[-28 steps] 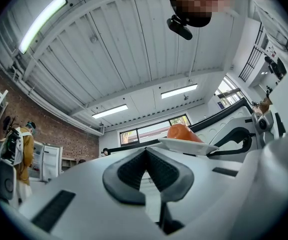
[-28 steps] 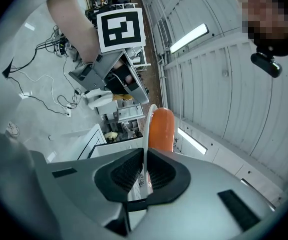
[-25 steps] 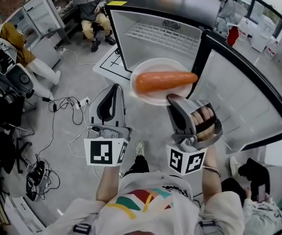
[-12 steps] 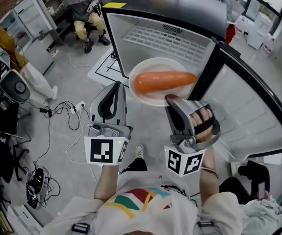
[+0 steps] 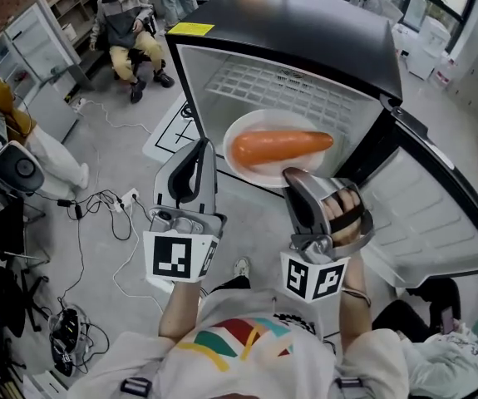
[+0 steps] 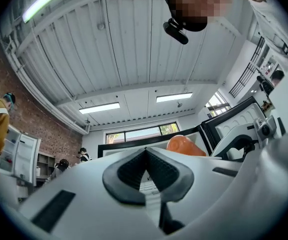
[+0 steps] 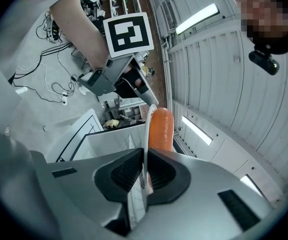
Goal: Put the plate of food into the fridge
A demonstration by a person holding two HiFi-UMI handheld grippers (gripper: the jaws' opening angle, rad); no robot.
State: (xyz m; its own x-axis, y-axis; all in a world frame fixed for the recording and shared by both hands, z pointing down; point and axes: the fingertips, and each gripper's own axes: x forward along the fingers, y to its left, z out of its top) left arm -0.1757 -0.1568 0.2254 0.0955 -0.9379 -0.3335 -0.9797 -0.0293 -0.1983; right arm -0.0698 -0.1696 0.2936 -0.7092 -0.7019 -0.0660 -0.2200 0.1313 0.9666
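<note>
The plate (image 5: 255, 173), carrying a carrot (image 5: 282, 146), is in the air at the opening of the fridge (image 5: 305, 23), whose door (image 5: 438, 214) stands open at 3 o'clock. The right gripper (image 5: 293, 175) is clamped on the plate rim at 6 o'clock. The left gripper (image 5: 199, 150), at 9 o'clock of the plate, has its jaws pressed together on nothing.

Orange food (image 5: 280, 146), white plate (image 5: 253, 125), fridge (image 5: 297, 15) black outside, seemingly white inside.
</note>
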